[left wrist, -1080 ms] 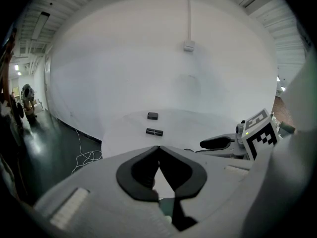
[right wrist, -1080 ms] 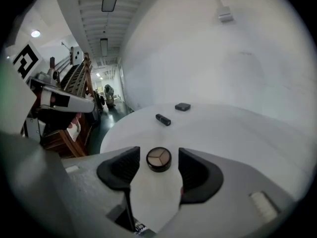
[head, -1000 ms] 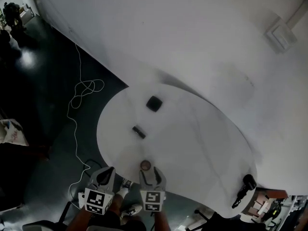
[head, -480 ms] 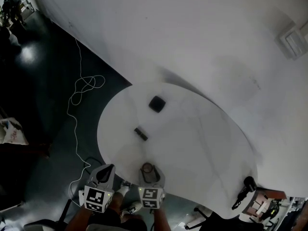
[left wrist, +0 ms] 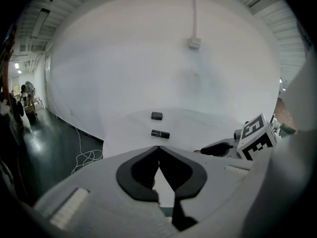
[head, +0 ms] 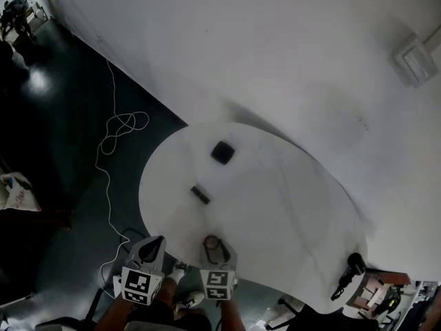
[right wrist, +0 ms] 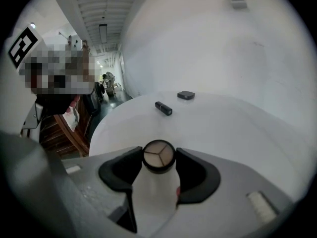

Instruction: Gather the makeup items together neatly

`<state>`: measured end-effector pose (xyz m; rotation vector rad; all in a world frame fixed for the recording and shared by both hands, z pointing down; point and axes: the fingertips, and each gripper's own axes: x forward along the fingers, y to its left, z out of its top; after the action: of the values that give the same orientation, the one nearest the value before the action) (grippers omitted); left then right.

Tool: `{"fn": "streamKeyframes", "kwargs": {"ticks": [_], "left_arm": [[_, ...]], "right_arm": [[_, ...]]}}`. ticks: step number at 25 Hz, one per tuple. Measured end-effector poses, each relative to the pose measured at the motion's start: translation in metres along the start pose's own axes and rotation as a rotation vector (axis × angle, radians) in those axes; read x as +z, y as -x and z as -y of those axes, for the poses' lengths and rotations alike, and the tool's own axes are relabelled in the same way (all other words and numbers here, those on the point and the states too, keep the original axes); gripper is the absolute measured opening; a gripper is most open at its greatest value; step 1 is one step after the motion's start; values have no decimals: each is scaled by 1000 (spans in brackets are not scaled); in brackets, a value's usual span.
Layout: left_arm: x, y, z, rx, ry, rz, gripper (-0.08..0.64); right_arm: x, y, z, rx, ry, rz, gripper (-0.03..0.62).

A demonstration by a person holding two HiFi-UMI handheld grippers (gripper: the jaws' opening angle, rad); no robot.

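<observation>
The gathering has hardly started, I judge: the three makeup items lie well apart on the round tabletop (head: 296, 212). At the left, the left gripper (left wrist: 158, 150) hangs by the near-left edge. Its jaws are closed together with nothing between them, so it takes no part for the moment. Next is the lipstick (head: 200, 194), which lies on its side toward the left edge, untouched. A little to the right, at the near edge, sits the pot (head: 212, 242), round, with a three-part pan. The right gripper (right wrist: 158, 157) is around it. Its jaws have just been closing, the pot is between them, and both pads seem to touch its sides, so the grip looks made. Toward the far edge lies the case (head: 222, 152), square and black, also untouched. Nearly all is left, in my judgement: to carry the pot to the other two and to bring the lipstick and the case close together.
</observation>
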<state>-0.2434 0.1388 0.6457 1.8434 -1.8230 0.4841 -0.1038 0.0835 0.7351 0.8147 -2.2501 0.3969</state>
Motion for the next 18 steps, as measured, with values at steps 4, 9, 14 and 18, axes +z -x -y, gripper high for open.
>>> {"fn": "streamKeyframes", "kwargs": {"ticks": [4,9,14,18], "left_arm": [[15,-3,4,-17,-16,21,11],[55,-11,24,-81,-48,77,11],[91,-22,57,-170,-96,120,11],[116,-30,89,-252,-143,150,11]], "right_arm": [[16,15,12,-32,-15,31,215],[43,43,34,-93,-36,85,215],[63,76,62,-180,-73,132,215],[69,106,88,-263,-111,168,215]]}}
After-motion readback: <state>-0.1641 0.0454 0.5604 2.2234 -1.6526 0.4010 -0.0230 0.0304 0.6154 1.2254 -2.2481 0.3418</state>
